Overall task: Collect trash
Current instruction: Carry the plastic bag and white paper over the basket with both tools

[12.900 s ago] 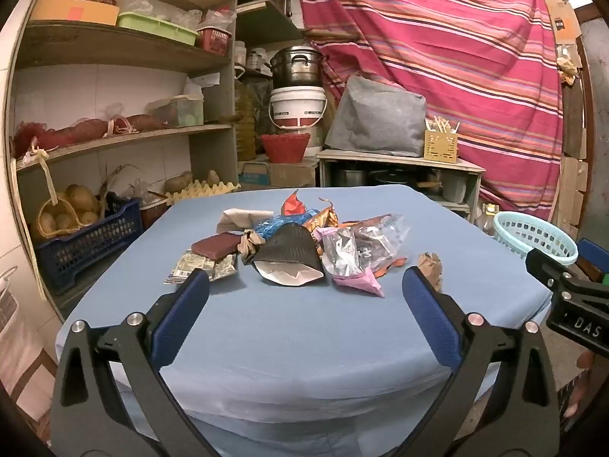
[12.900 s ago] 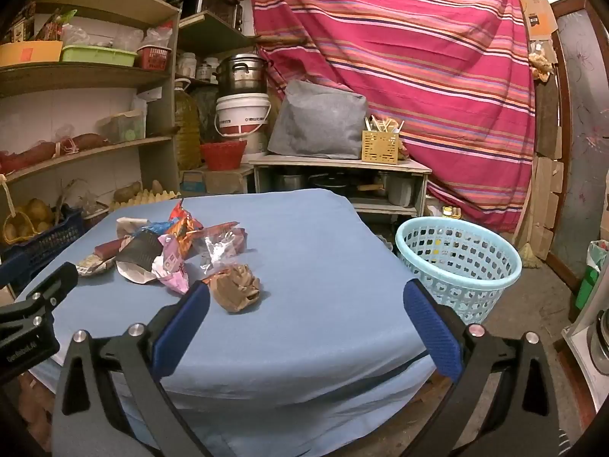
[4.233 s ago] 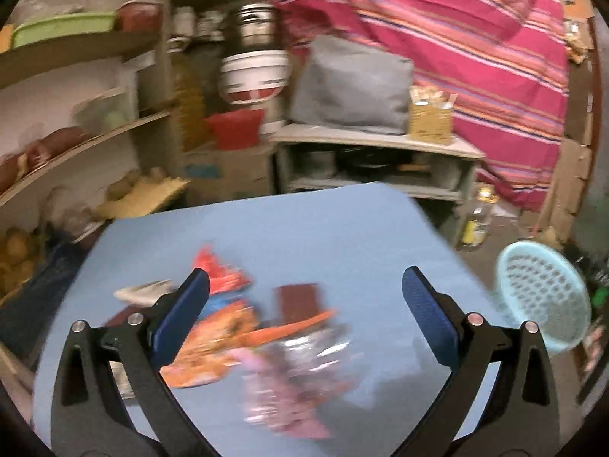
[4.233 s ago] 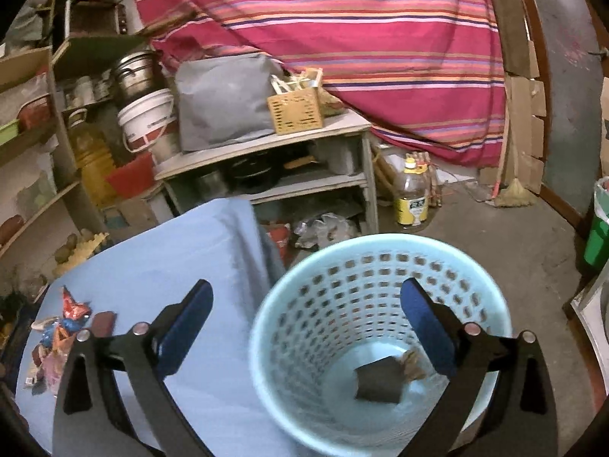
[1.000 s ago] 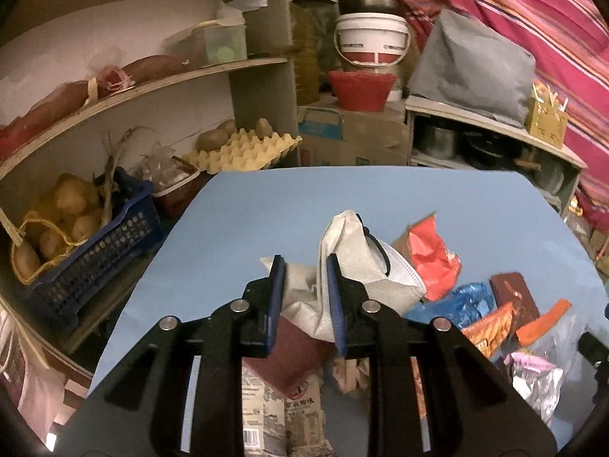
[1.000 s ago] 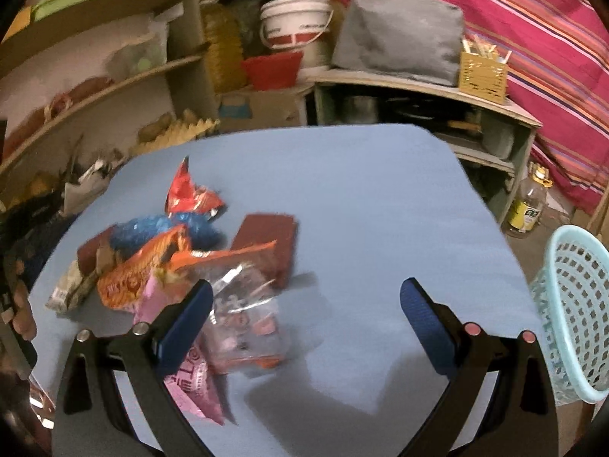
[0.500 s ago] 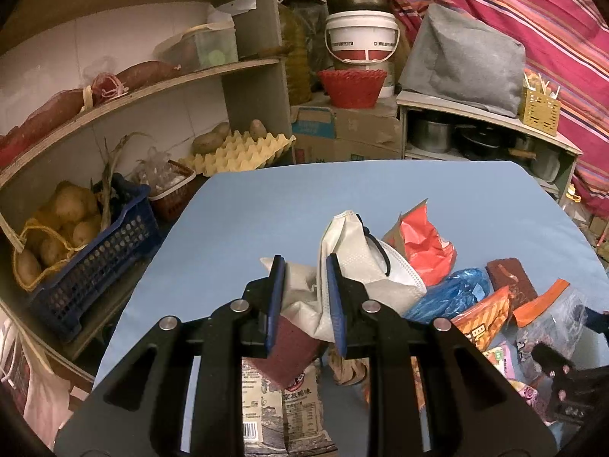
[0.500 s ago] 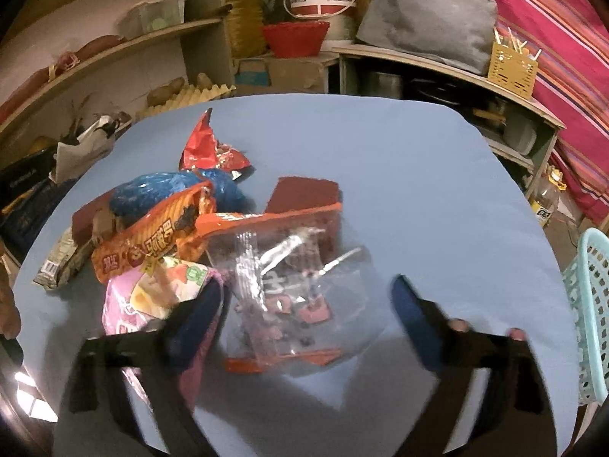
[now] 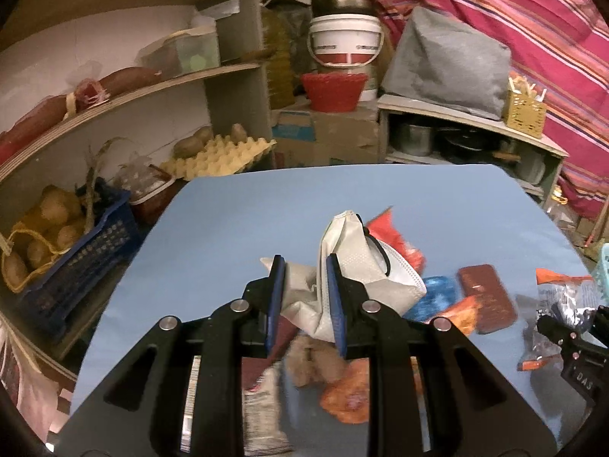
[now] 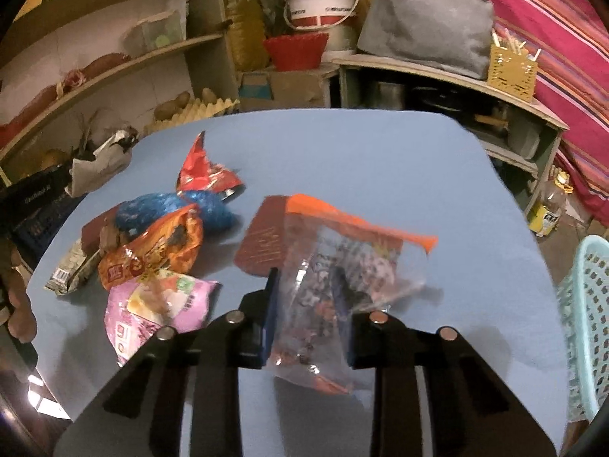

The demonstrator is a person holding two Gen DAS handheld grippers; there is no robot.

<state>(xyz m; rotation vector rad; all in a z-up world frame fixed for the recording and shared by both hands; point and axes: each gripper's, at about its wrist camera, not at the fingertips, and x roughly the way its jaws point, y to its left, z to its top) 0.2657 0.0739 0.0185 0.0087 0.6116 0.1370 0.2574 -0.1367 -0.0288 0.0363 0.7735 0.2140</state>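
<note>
Little writing could be read: we made out "DAS" on the right gripper (image 9: 571,337) body, and a barcode on the silver packet (image 10: 70,270); other print blurred. Our left gripper (image 9: 304,285) pinched the white face mask (image 9: 357,262), lifted clear of the blue table (image 9: 236,221). Our right gripper (image 10: 306,304) was closing on the clear zip bag (image 10: 342,262), its pads meeting the plastic; a second earlier its jaws stood wide over the pile. The orange wrapper (image 10: 152,247), pink packet (image 10: 160,304) and brown bar (image 10: 266,243) remained on the table, whose far half lay free. The teal basket (image 10: 586,304) stood just off the table's right edge.
</note>
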